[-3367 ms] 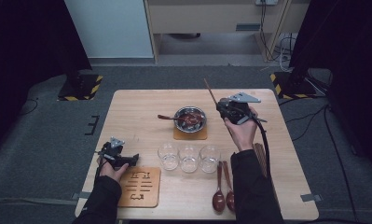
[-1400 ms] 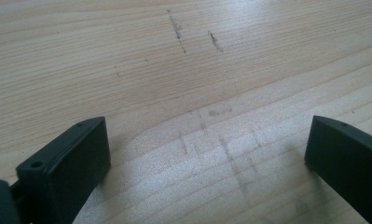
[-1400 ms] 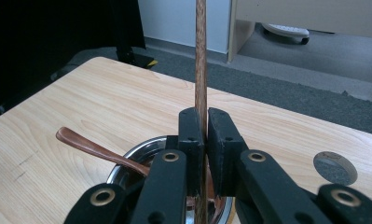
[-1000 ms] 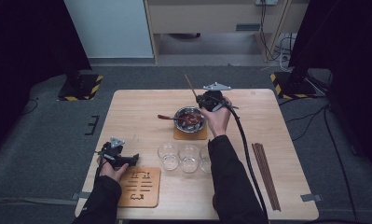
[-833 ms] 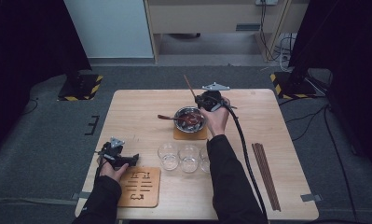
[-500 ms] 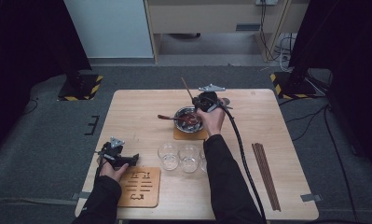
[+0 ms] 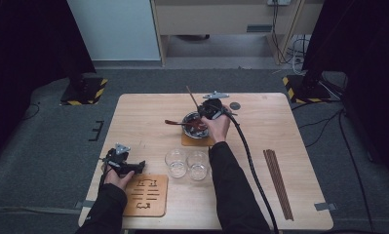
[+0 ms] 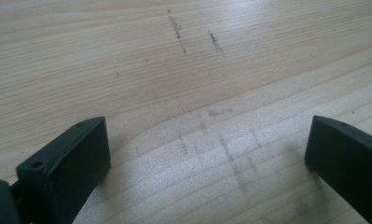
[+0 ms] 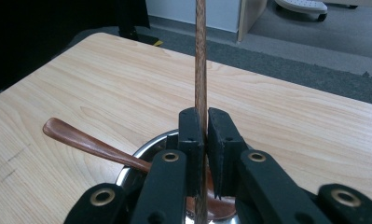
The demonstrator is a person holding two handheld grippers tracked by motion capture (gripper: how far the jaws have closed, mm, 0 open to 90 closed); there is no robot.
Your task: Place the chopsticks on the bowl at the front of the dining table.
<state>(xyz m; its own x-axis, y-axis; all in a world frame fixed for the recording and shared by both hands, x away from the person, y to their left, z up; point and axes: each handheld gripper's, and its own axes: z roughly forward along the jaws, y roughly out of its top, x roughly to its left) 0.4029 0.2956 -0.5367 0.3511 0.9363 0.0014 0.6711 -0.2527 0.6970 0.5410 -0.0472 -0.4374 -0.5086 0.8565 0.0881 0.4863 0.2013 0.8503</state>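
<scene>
My right claw (image 9: 201,154): clamped on the spoon handle (image 9: 201,60).
Handle axis: upright, rising from the jaws.
Bowl (image 7: 195,125): directly beneath; second spoon (image 9: 93,142) already inside.
My left claw (image 8: 207,154): wide, empty, well apart.

Matt wooden chopstick (image 9: 201,56), glossy metal bowl (image 9: 137,161), pale wood-grain table (image 9: 104,84).

Evenly lit from overhead on the table (image 7: 280,126), dark at both sides of the high view, soft and slightly blurred throughout; faint shadow under the left gripper (image 8: 207,154) jaws, mild glare on the bowl (image 9: 141,163) rim.
</scene>
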